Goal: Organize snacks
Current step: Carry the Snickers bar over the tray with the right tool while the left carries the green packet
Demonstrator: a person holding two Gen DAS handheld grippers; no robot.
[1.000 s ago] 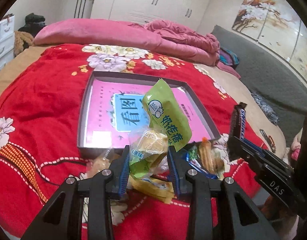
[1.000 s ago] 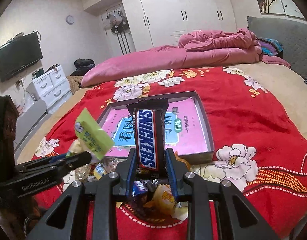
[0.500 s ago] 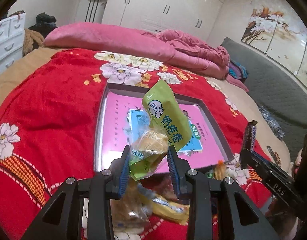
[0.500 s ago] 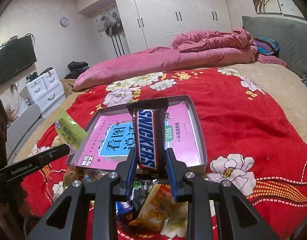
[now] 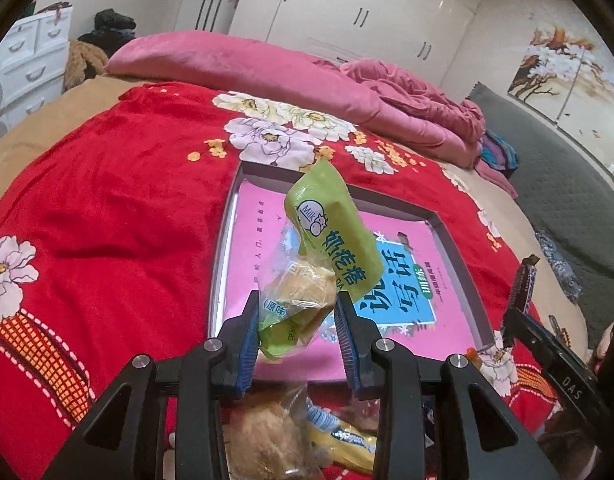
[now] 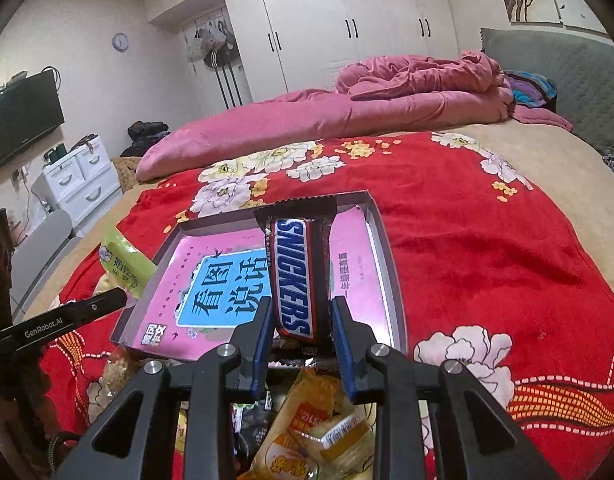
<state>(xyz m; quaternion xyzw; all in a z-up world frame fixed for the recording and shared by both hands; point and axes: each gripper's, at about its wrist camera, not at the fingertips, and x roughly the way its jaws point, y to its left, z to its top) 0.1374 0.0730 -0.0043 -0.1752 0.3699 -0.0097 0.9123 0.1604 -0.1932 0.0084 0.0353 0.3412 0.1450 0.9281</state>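
My left gripper [image 5: 297, 320] is shut on a green milk-snack packet [image 5: 327, 248], which sticks up over the near left part of a shallow box lid [image 5: 223, 256] with a pink and blue printed floor. My right gripper [image 6: 303, 324] is shut on a Snickers bar [image 6: 295, 276], held upright over the lid's [image 6: 381, 240] near edge. In the right wrist view the left gripper [image 6: 107, 300] and its green packet [image 6: 123, 260] show at the left. A pile of loose wrapped snacks [image 6: 323, 432] lies on the red bedspread under both grippers.
The lid rests on a red flowered bedspread [image 5: 107, 208]. A pink duvet [image 5: 267, 72] lies bunched across the far side, with white wardrobes behind. A grey headboard [image 5: 567, 200] stands to the right. A white drawer unit [image 6: 79, 176] and a wall television are off the bed's left.
Both grippers have moved forward from above the snack pile toward the lid, each still holding its snack. The lid now fills more of both views.
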